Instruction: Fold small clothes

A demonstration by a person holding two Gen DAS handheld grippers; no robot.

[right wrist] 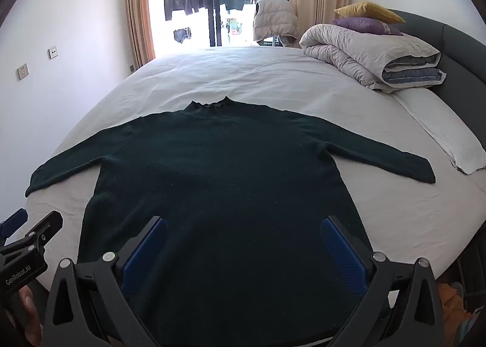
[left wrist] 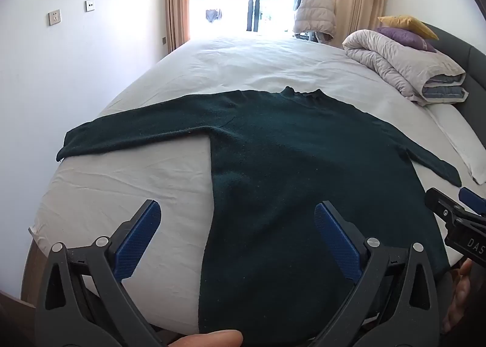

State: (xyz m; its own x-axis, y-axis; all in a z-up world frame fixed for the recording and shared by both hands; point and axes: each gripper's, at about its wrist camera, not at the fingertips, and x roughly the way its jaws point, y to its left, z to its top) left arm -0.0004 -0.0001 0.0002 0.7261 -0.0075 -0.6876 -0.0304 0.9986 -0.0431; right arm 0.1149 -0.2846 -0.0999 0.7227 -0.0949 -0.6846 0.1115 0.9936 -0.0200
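Note:
A dark green long-sleeved sweater (left wrist: 288,158) lies flat on the white bed sheet (left wrist: 121,183), collar away from me and both sleeves spread out; it also shows in the right wrist view (right wrist: 231,183). My left gripper (left wrist: 237,216) is open and empty, hovering over the sweater's lower left edge near the hem. My right gripper (right wrist: 243,225) is open and empty above the middle of the sweater's lower body. The right gripper shows at the right edge of the left wrist view (left wrist: 455,219). The left gripper shows at the left edge of the right wrist view (right wrist: 27,237).
A rolled grey duvet (right wrist: 370,55) with a purple pillow (right wrist: 364,25) and a yellow pillow (right wrist: 367,10) lies at the far right by the grey headboard (right wrist: 461,52). A folded white cloth (right wrist: 455,140) lies along the bed's right side. A balcony door (right wrist: 218,1) is beyond the bed.

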